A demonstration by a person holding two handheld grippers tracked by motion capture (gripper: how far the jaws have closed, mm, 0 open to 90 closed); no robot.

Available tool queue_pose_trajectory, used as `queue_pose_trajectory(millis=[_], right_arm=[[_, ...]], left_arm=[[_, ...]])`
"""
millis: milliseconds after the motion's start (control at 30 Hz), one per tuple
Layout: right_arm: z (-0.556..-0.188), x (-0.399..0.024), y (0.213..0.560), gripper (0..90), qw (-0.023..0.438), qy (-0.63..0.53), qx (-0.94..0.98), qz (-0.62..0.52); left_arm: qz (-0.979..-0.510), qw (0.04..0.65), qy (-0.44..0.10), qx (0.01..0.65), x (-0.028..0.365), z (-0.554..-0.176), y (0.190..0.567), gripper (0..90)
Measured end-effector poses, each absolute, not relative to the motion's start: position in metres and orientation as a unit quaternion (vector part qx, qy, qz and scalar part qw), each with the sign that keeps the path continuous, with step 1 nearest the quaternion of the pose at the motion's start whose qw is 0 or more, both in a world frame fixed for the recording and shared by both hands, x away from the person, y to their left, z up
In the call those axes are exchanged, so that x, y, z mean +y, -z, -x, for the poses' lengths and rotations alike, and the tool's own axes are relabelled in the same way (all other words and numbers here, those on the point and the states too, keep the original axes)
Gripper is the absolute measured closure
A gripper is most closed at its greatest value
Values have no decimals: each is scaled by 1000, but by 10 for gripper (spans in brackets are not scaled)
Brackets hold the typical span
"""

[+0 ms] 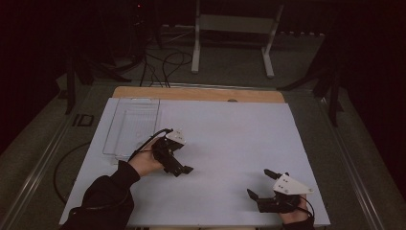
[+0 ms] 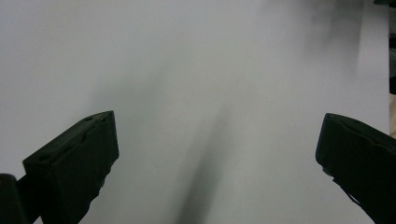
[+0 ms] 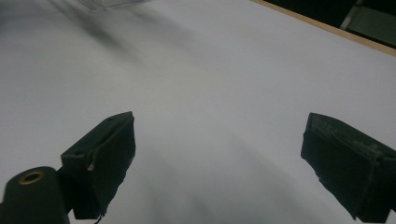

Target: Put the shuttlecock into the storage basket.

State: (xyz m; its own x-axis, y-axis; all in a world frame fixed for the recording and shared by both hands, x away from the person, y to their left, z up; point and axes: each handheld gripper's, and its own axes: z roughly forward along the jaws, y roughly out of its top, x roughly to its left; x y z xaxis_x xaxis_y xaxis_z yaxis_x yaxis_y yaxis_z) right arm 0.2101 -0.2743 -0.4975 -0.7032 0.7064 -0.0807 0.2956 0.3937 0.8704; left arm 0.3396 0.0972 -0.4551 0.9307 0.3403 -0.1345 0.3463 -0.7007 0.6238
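Note:
On the white sheet (image 1: 230,139), my left gripper (image 1: 180,166) is left of centre, held by a hand in a dark sleeve, and it tilts down toward the sheet. In the left gripper view its jaws stand wide apart, and the gripper (image 2: 217,144) is open with bare sheet between them. My right gripper (image 1: 259,182) sits near the front right edge. It (image 3: 219,149) is open too, with nothing between its fingers. A clear plastic tray (image 1: 131,127) lies at the back left of the sheet, just beyond the left gripper.
The table's wooden edge (image 1: 201,93) shows behind the sheet. Past it stand white frame legs (image 1: 195,43) and loose cables (image 1: 165,62) on the floor. Dark stands flank both sides. A corner of the clear tray (image 3: 105,3) shows in the right gripper view.

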Motion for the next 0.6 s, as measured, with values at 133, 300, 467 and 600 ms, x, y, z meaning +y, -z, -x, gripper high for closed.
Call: queue_pose_trajectory(millis=[133, 300, 467, 600], right_arm=[[-210, -275, 497, 98, 227, -454, 803, -313], [-210, -275, 497, 98, 227, -455, 802, -313], [-210, -275, 497, 98, 227, -455, 803, -312], [-210, -275, 497, 98, 226, -454, 803, -313]], left_arm=[[-922, 339, 3, 187, 98, -335, 458, 1], [-917, 345, -10, 202, 102, -328, 459, 1], [-913, 352, -22, 203, 107, -319, 462, 1], [-911, 357, -19, 205, 111, -314, 465, 1]])
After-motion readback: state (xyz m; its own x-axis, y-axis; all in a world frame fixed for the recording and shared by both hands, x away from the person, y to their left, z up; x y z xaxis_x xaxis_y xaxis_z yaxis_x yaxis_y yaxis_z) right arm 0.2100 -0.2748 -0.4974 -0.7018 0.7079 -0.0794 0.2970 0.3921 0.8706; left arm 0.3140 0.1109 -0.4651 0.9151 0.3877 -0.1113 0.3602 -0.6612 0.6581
